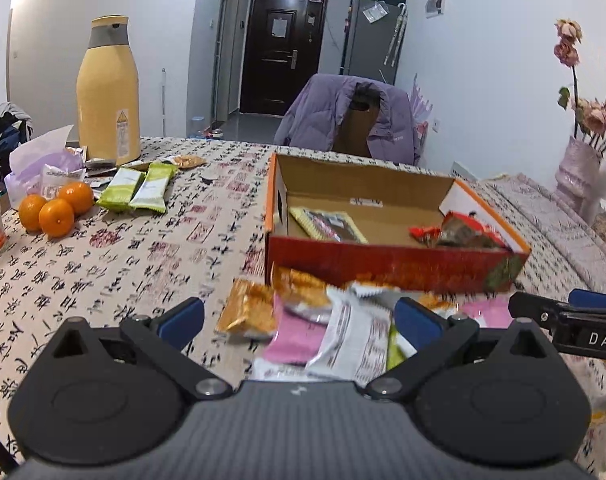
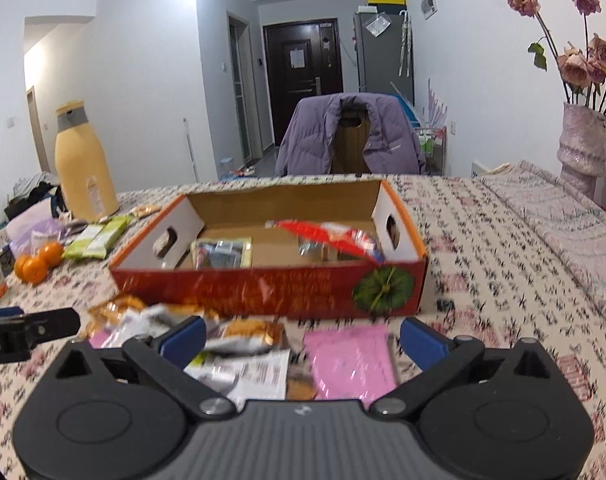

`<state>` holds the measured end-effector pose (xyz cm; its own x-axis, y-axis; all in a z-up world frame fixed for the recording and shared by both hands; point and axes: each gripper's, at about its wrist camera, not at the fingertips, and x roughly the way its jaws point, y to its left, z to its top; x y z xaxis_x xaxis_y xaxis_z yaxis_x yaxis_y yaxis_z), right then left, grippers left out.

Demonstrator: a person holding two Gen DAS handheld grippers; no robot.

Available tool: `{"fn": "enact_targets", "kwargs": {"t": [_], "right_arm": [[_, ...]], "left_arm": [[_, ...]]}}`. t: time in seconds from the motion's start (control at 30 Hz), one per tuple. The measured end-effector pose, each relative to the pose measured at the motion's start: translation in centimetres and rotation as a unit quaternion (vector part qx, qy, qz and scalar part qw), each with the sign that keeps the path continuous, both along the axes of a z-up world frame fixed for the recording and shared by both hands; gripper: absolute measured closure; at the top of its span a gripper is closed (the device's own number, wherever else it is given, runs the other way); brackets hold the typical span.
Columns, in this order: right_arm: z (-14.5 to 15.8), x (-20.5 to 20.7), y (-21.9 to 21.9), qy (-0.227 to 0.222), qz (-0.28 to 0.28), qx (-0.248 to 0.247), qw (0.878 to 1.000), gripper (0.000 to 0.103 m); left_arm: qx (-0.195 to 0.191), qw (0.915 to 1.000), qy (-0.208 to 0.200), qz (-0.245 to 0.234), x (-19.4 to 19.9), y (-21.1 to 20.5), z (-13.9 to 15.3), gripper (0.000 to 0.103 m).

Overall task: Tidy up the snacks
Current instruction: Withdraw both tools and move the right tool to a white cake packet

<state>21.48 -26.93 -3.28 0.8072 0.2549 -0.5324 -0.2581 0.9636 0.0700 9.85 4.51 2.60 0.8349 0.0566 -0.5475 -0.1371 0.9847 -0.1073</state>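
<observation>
Calligraphy-print cloth covers the table [image 1: 143,248], with three oranges [image 1: 55,210] and two green bars [image 1: 137,190] lying well apart at the left, a loose pile of snack packets [image 1: 303,320] at centre, and the open cardboard box [image 2: 263,288] just behind the pile, already holding a few packets. The left gripper [image 1: 299,320] and right gripper [image 2: 303,340] both hover over the pile, jaws apart and empty. Judged step: selecting the next packet; the next move calls for closing on a single wrapper, such as the pink packet [image 2: 351,360], and lifting it over the box wall.
</observation>
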Motion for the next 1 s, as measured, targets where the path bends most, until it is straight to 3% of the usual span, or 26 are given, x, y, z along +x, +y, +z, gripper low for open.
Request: {"fn": "enact_targets", "kwargs": {"t": [0.27, 0.53, 0.87, 0.93, 1.0], "right_arm": [[-1.8, -2.3, 1.3, 0.018, 0.024, 0.002, 1.0, 0.0], [-2.9, -3.0, 4.5, 0.015, 0.051, -0.003, 0.999, 0.002], [-4.6, -2.1, 6.9, 0.033, 0.051, -0.005, 0.998, 0.036], [-4.8, -2.3, 7.1, 0.031, 0.055, -0.007, 0.998, 0.044], [-4.8, -2.3, 7.3, 0.033, 0.062, -0.007, 0.997, 0.06]], "left_arm": [[0.008, 0.9997, 0.012, -0.019, -2.3, 1.1, -2.4, 0.0], [0.004, 0.9998, 0.017, -0.009, -3.5, 3.2, -3.3, 0.0], [-0.011, 0.9997, 0.022, -0.003, -3.8, 4.8, -3.7, 0.0], [-0.011, 0.9997, 0.023, -0.005, -3.7, 4.8, -3.7, 0.0], [-0.01, 0.9996, 0.024, -0.009, -3.7, 4.6, -3.8, 0.0]]}}
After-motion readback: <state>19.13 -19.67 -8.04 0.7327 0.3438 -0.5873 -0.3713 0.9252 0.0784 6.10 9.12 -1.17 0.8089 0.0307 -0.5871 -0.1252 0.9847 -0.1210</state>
